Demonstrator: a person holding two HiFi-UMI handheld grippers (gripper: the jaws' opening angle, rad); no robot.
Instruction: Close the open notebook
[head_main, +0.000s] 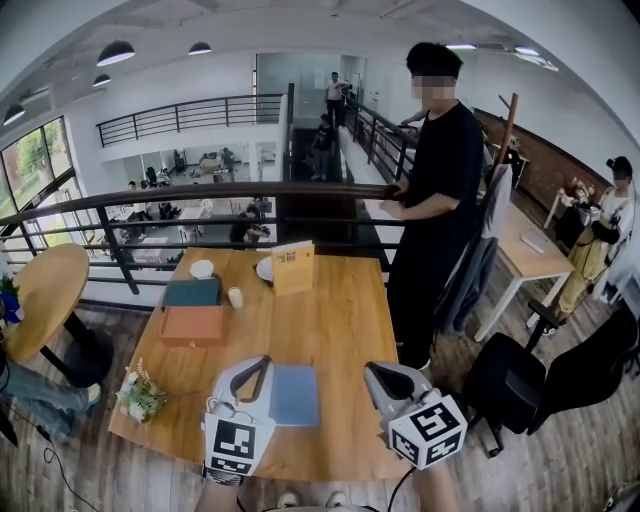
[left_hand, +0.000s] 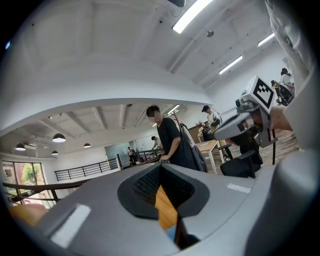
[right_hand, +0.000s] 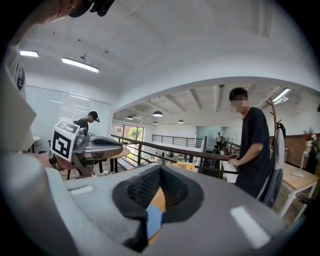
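The blue notebook (head_main: 296, 395) lies flat on the near part of the wooden worktop (head_main: 340, 320), with only its plain blue cover showing. It sits between the two tongs. The left tongs (head_main: 258, 368) are pressed together and empty at the notebook's left edge, though whether they touch it cannot be told. The right tongs (head_main: 378, 375), also pressed together on nothing, are just off its right side, and an orange box (head_main: 192, 325) stands farther back on the left.

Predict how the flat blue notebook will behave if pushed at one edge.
The blue notebook lies flat and thin, so it would probably slide, not tip. The wooden table looks smooth, so it may swivel easily.
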